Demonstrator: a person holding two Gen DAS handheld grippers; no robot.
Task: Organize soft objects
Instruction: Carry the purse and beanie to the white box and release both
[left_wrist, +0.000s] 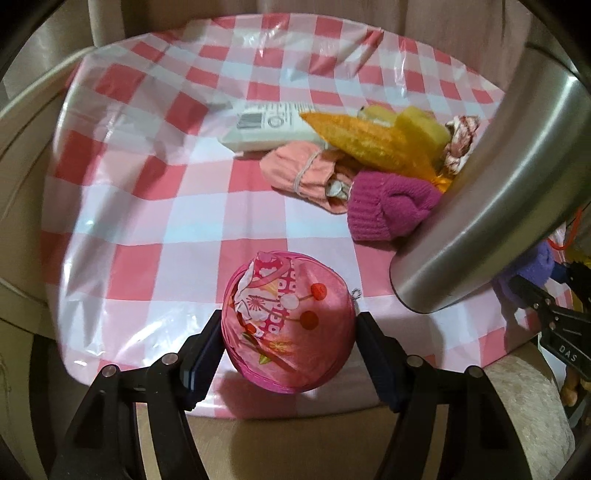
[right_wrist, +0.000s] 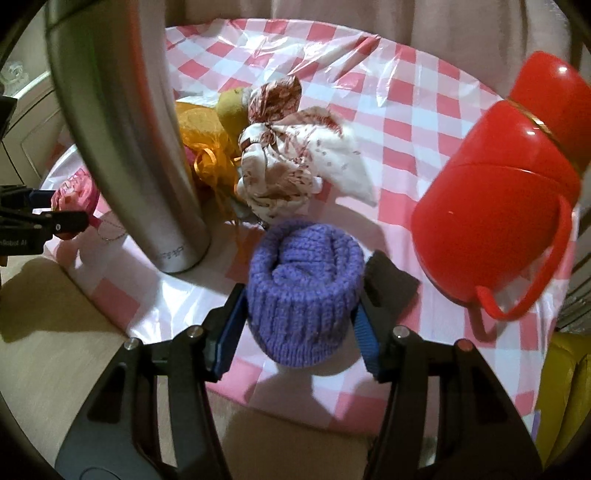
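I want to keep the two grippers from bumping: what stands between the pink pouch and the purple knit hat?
The steel flask stands upright between the pink pouch and purple knit hat, clearest in the right wrist view.

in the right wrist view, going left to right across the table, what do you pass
pink patterned pouch held in the other tongs → tall steel flask → orange mesh bundle → knotted floral cloth → red jug. The purple knit hat sits nearer, clamped in this view's own tongs.
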